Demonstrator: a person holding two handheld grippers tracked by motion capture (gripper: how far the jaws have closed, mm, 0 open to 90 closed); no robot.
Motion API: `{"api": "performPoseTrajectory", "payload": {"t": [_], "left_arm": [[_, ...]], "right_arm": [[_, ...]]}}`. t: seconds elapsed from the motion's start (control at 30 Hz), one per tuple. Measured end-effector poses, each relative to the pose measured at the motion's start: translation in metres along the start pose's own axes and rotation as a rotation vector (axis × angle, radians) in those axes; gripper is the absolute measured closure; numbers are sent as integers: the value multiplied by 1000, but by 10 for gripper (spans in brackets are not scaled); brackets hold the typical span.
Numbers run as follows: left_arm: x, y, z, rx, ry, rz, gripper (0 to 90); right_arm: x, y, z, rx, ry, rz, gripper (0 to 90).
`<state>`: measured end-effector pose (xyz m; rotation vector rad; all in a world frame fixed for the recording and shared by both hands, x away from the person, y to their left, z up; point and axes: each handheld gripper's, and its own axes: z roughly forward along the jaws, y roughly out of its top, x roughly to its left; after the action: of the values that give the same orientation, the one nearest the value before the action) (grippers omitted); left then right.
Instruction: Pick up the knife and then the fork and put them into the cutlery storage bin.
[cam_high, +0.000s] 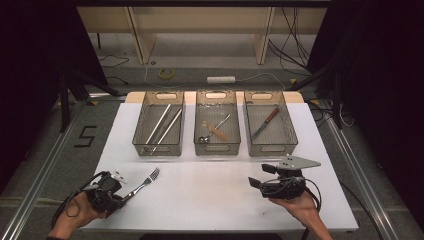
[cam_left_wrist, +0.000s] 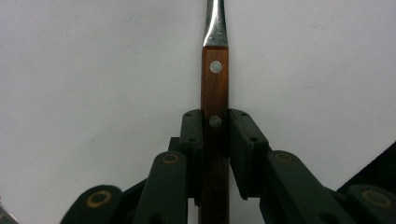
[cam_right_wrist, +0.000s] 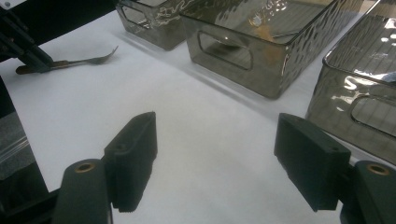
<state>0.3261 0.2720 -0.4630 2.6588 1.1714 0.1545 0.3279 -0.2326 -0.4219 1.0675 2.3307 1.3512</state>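
White tabletop (cam_high: 210, 195) under dim light, dark floor around, pale wooden shelving at the top of the high view. Three smoky translucent bins with dimpled walls and cut-out handles in a row across the upper middle: left bin (cam_high: 159, 123) with long metal rods, middle bin (cam_high: 217, 122) with a spoon and a wood-handled piece, right bin (cam_high: 270, 123) with a wood-handled knife.

Fork (cam_high: 142, 183) at lower left of the high view, lying flat on the tabletop, tines toward upper right. Slim shiny steel neck and tines; handle (cam_left_wrist: 215, 107) of reddish-brown wood, flat-sided, straight, with two round steel rivets.

Left gripper (cam_high: 116, 197) at lower left, clenched on the fork handle; black ribbed pads (cam_left_wrist: 192, 140) tight against both wooden sides, near the lower rivet.

Right gripper (cam_high: 256, 176) at lower right, released, black blocky jaws spread wide above bare tabletop, well apart from the fork.
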Motion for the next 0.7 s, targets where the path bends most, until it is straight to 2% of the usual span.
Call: {"api": "performPoseTrajectory", "payload": {"t": [0.23,0.57,0.7], "left_arm": [[2,-1,-4,-30,-30,-24,759],[-5,5,-14,-74,-64,-34,760],[-12,12,-18,-90,-90,-17,759]], "right_arm": [[1,0,0,-1,7,-4,310],[2,1,0,-2,15,-3,310],[4,1,1,-3,21,-13,310]]}}
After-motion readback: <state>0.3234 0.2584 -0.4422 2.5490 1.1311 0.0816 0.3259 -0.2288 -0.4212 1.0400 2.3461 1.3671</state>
